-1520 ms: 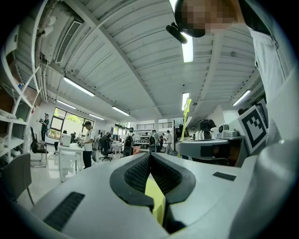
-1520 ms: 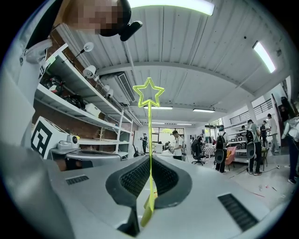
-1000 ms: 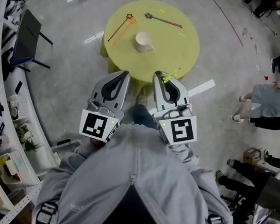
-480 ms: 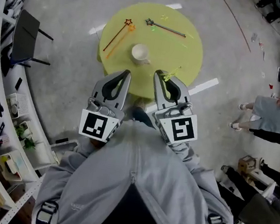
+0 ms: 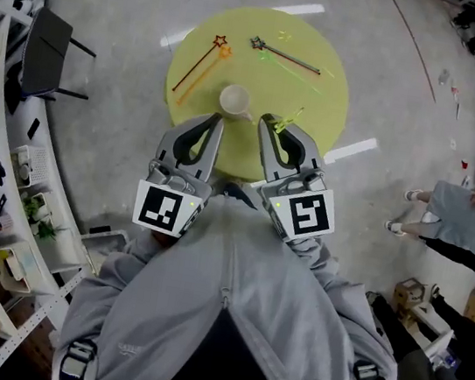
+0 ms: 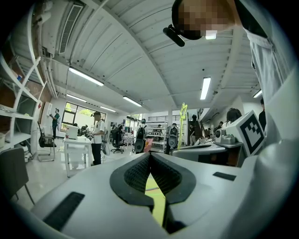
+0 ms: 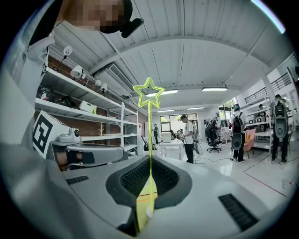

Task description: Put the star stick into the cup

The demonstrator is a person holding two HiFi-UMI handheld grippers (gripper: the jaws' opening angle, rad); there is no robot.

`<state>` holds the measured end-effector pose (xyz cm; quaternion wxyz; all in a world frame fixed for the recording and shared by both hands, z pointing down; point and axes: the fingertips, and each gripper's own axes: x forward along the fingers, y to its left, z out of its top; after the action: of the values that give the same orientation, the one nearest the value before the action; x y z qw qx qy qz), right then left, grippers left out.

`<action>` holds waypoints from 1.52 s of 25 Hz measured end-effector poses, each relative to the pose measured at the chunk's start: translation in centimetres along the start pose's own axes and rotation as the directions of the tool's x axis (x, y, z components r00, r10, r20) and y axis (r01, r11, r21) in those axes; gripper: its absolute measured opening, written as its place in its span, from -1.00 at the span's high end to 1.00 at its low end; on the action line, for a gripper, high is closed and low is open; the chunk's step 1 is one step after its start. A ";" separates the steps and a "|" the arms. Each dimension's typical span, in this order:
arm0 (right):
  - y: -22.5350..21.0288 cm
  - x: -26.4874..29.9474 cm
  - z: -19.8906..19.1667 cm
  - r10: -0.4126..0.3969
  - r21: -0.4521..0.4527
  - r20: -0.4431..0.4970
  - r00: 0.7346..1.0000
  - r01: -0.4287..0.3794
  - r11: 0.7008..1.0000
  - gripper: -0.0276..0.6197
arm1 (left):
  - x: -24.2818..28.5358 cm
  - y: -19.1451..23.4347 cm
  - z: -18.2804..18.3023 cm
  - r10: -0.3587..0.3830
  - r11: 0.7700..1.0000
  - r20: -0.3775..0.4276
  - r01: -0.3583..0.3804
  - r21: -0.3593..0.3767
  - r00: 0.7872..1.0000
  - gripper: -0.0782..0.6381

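Right fingers (image 7: 134, 178): pressed together on the thin shaft of the yellow-green star stick (image 7: 149, 95), which passes between the pads.
Left fingers (image 6: 136, 173): closed against each other with nothing between them; only a sliver of the table shows through the gap.
Right gripper (image 5: 269, 124): raised over the near edge of the round yellow-green table (image 5: 326, 101), carrying the star stick.
Left gripper (image 5: 213, 121): held level beside it, a small gap between the two.
Star stick, place: in the air, clamped near its lower end, not yet over the cup (image 5: 235, 101).
Star stick, axis: it runs out from the jaws with the star end leading, away from the person and a little to the right in the head view.
Cup: upright on the table, mouth up, just beyond the two sets of fingertips and between them.
Key relation: the cup lies ahead and to the left of the right gripper's tips, while the stick points off to the right of it.
Nearer hand: both sit about equally near the cup; only the right one has the stick.
Next move, as I judge it: swing left over the mouth, then tip one end down.
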<state>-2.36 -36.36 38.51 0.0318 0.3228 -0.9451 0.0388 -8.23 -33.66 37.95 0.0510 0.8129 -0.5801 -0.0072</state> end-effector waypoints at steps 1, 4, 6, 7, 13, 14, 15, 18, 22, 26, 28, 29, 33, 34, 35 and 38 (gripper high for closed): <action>-0.3 0.3 -0.1 0.006 0.000 0.001 1.000 -0.006 1.000 0.81 | 0.3 0.1 -0.1 0.004 1.000 -0.001 -0.004 0.001 1.000 0.73; -1.0 0.9 -0.6 0.016 0.009 -0.021 1.000 -0.016 1.000 0.81 | 1.0 0.5 -0.4 0.016 1.000 -0.010 -0.016 0.001 1.000 0.73; -1.3 1.1 -0.7 0.020 0.010 -0.004 1.000 -0.020 1.000 0.81 | 1.3 0.7 -0.6 0.022 1.000 -0.014 -0.022 0.003 1.000 0.73; -1.4 1.2 -0.7 0.022 0.010 -0.001 1.000 -0.022 1.000 0.81 | 1.3 0.7 -0.7 0.023 1.000 -0.017 -0.023 0.005 1.000 0.73; -1.3 1.4 -0.6 0.028 0.005 0.013 1.000 -0.029 1.000 0.81 | 1.3 0.9 -0.5 0.025 1.000 -0.020 -0.025 0.008 0.999 0.73; -1.2 1.5 -0.5 0.029 0.005 0.011 1.000 -0.029 1.000 0.81 | 1.3 1.0 -0.5 0.023 1.000 -0.019 -0.023 0.011 1.000 0.73; -1.0 1.6 -0.4 0.029 0.005 0.010 1.000 -0.029 1.000 0.80 | 1.2 1.1 -0.4 0.021 1.000 -0.018 -0.020 0.013 1.000 0.73; -0.6 1.9 -0.1 0.023 -0.004 0.016 1.000 -0.023 1.000 0.81 | 1.0 1.5 -0.3 0.009 1.000 -0.017 -0.009 0.012 1.000 0.73; -0.2 2.5 0.6 0.011 -0.006 0.022 1.000 -0.010 1.000 0.80 | 1.1 2.2 -0.1 -0.015 1.000 -0.024 0.016 0.010 1.000 0.73; 0.3 3.1 0.9 -0.006 -0.007 -0.004 1.000 0.006 1.000 0.80 | 1.0 3.0 0.1 -0.037 0.999 -0.024 0.037 0.008 0.999 0.73; 0.6 3.4 1.0 -0.012 -0.007 0.006 1.000 0.012 1.000 0.81 | 0.9 3.3 0.2 -0.047 0.999 -0.026 0.047 0.007 0.999 0.73; 0.7 3.5 1.0 -0.014 -0.005 0.018 1.000 0.014 1.000 0.80 | 0.9 3.5 0.1 -0.050 0.999 -0.029 0.051 0.005 0.998 0.73; 0.8 4.0 0.7 -0.024 0.002 0.010 1.000 0.024 1.000 0.80 | 1.0 4.0 -0.1 -0.061 0.998 -0.033 0.061 0.001 0.998 0.73; 0.8 4.0 0.3 -0.026 0.002 -0.018 1.000 0.026 1.000 0.80 | 1.1 4.0 -0.1 -0.063 0.998 -0.033 0.063 0.002 0.997 0.73; 0.8 4.0 -0.1 -0.027 0.001 -0.051 0.998 0.027 1.000 0.81 | 1.1 4.1 -0.2 -0.066 0.998 -0.034 0.066 0.002 0.997 0.73; 0.7 4.3 -0.8 -0.037 0.004 -0.095 0.995 0.038 0.999 0.81 | 1.2 4.4 -0.4 -0.071 0.997 -0.041 0.072 0.003 0.997 0.73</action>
<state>-6.18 -38.39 39.69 0.0763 0.3384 -0.9362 0.0564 -11.92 -36.20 38.83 0.0606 0.8333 -0.5495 0.0088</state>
